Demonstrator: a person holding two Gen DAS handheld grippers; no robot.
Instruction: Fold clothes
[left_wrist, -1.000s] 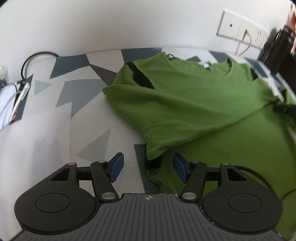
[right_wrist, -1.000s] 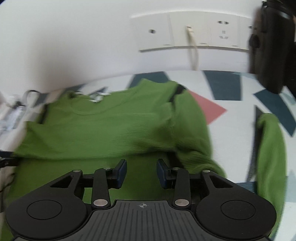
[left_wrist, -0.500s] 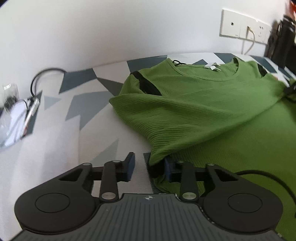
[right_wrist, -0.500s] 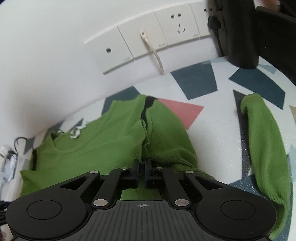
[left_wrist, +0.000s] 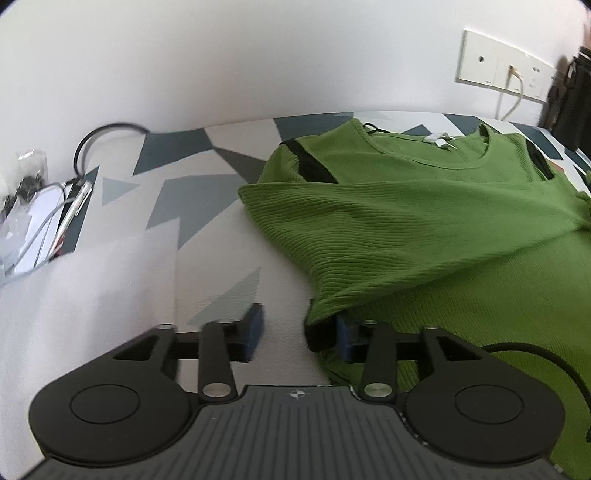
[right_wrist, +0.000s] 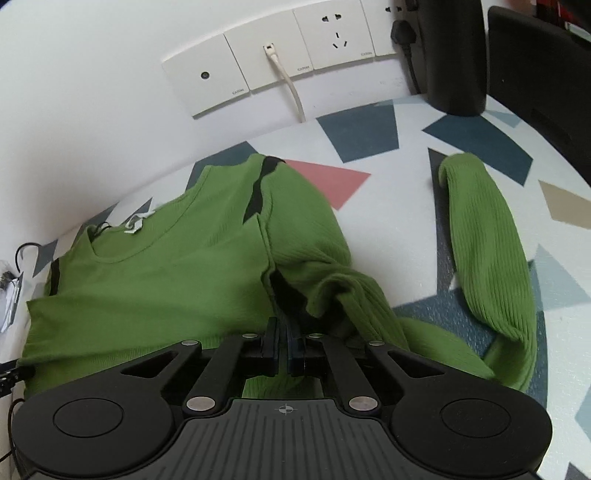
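A green ribbed sweater (left_wrist: 424, 229) lies face up on the patterned table (left_wrist: 184, 221), with its left sleeve folded across the chest. The cuff (left_wrist: 321, 314) of that sleeve hangs between the fingers of my left gripper (left_wrist: 300, 332), close to the right pad; the gripper is open. In the right wrist view the sweater (right_wrist: 166, 280) bunches up by the right armpit, where my right gripper (right_wrist: 284, 345) is shut on a fold of the cloth. The right sleeve (right_wrist: 487, 251) curves out over the table to the right.
Wall sockets (right_wrist: 273, 62) with a white cable sit behind the table. A black object (right_wrist: 454, 55) stands at the back right. At the left are a plastic bag with cables (left_wrist: 29, 206) and a black cable loop (left_wrist: 107, 129).
The right gripper went from open to shut on the sweater near the armpit, and the cloth there has bunched up. The left fingers narrowed around the folded sleeve's cuff.
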